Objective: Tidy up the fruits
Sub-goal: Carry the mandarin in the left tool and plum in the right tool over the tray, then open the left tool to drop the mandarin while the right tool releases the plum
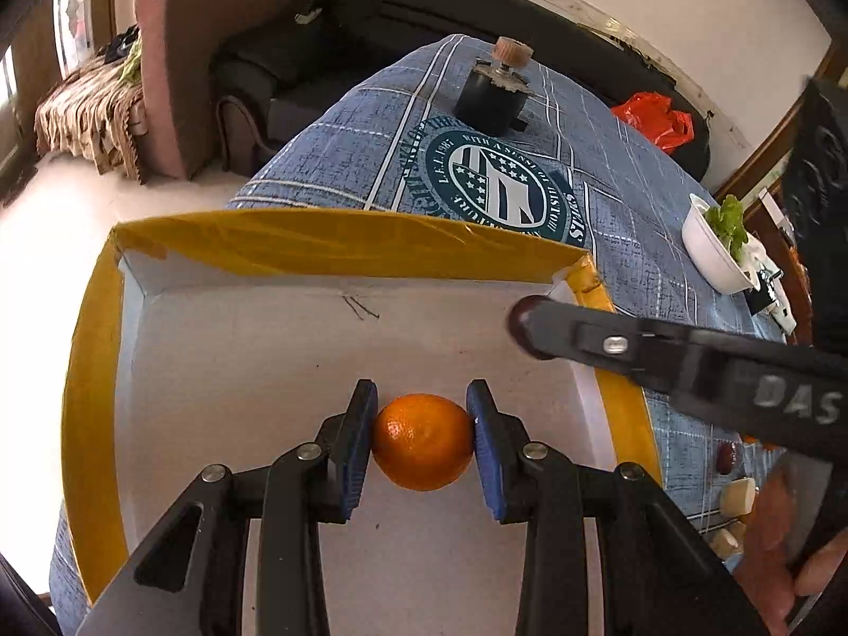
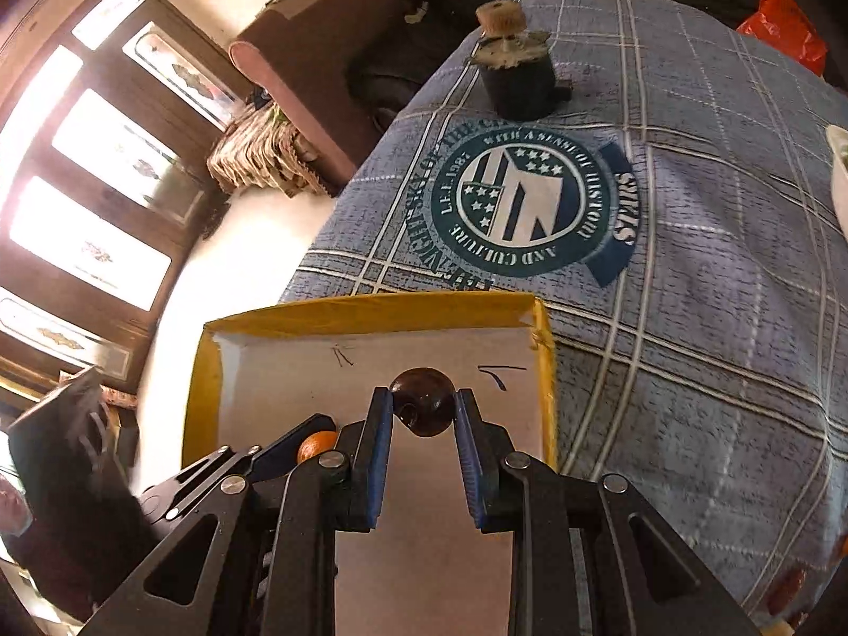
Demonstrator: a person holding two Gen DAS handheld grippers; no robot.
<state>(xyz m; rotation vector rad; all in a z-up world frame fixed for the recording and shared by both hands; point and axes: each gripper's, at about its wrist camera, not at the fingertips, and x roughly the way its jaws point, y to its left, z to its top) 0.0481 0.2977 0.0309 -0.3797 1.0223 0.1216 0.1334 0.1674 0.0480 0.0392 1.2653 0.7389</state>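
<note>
A round orange citrus fruit (image 1: 422, 441) is held between the blue pads of the left claw (image 1: 422, 424), directly above the white floor of the shallow yellow-rimmed cardboard tray (image 1: 90, 371), so the release is judged to be straight down from that claw. A small, dark, glossy round fruit (image 2: 422, 407) is clamped at the tips of the right claw (image 2: 422, 413), also over the tray floor but nearer its far wall. As the right claw sits just beside and beyond the left, each fruit is judged best lowered in its own spot.
</note>
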